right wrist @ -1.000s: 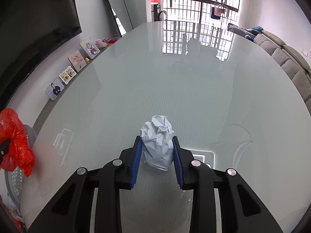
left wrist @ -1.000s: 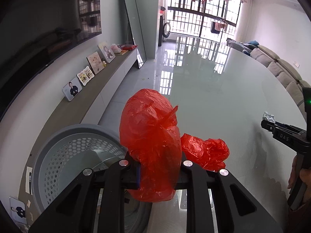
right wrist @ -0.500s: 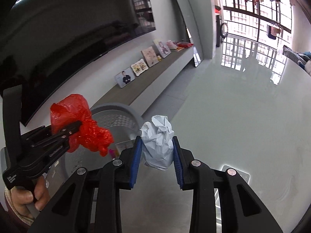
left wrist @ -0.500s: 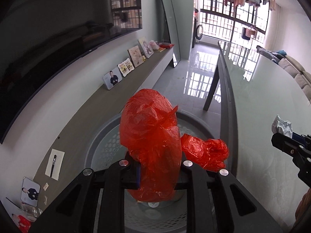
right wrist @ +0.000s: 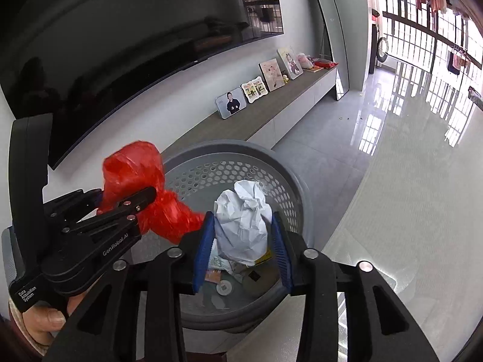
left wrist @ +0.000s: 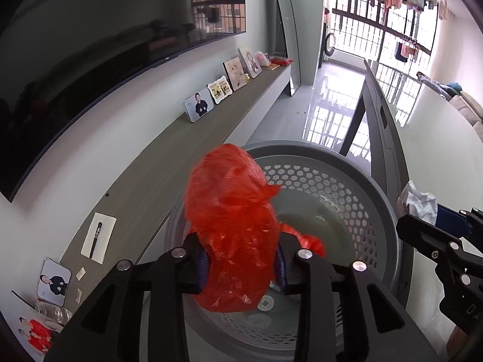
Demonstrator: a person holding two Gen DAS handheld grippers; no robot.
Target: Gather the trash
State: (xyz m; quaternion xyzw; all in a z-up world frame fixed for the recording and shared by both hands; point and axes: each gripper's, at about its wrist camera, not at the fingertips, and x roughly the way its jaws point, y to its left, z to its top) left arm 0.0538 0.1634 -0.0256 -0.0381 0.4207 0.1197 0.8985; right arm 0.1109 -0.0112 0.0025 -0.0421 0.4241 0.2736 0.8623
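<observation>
Both hands moved from table to over grey bin (right wrist: 289,169), jaws opening – red bag (left wrist: 232,229) btwn left, paper wad (right wrist: 244,217) btwn right.

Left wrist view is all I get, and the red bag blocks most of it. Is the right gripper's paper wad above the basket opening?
Observer: Yes. The right wrist view shows the paper wad over the basket opening. The right gripper jaws are opening, with gaps on both sides of the wad.
Operator: Anything in the basket?
Observer: Printed paper scraps lie on its floor under the wad.
Operator: My bag from the side?
Observer: The red bag is blurred between the opening jaws of the left gripper, its tail inside the rim.
</observation>
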